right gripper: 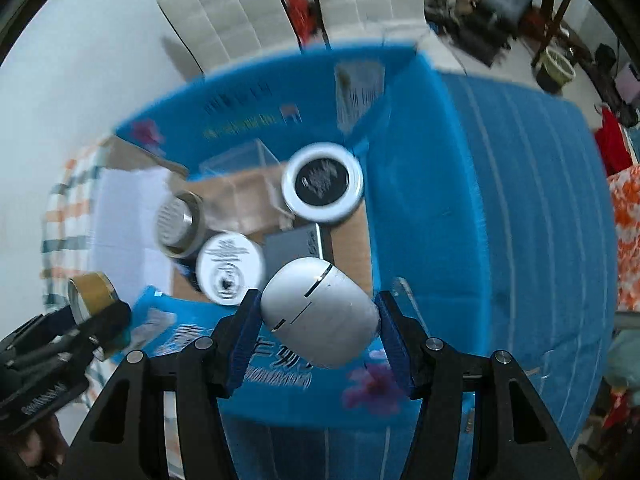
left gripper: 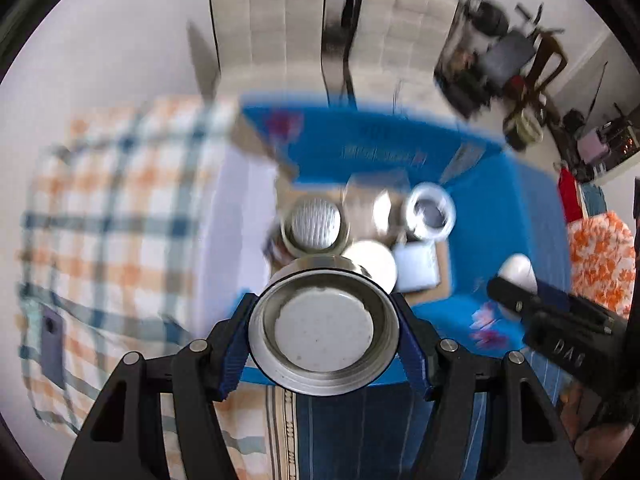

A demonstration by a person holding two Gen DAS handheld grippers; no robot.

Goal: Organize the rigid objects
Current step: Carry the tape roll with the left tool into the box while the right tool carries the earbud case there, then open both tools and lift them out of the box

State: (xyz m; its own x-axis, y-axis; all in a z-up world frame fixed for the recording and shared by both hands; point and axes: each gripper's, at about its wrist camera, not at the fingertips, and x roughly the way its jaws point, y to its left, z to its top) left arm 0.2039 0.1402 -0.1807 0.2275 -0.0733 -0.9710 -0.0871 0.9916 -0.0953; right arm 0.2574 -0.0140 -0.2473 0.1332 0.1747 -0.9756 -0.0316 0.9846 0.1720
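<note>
A blue cardboard box point(right gripper: 420, 184) with blurred, unreadable print on its walls and flaps sits open on a blue striped bedcover point(right gripper: 532, 200). Inside lie a clear acrylic case point(right gripper: 240, 184), a grey flat box point(right gripper: 294, 246), a black-faced white ring tin point(right gripper: 322, 182), a white labelled tin point(right gripper: 230, 268) and a tape roll point(right gripper: 180, 222). The right gripper point(right gripper: 320, 316) clamps a silver egg-shaped case point(right gripper: 320, 312) above the box's near flap. The left gripper point(left gripper: 324, 336) clamps a round metal tin point(left gripper: 324, 330) over the box's near edge.

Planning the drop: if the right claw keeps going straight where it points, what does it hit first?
Probably the grey flat box in the blue box, just past the silver egg-shaped case the right claw holds; depth is unclear through blur.
</note>
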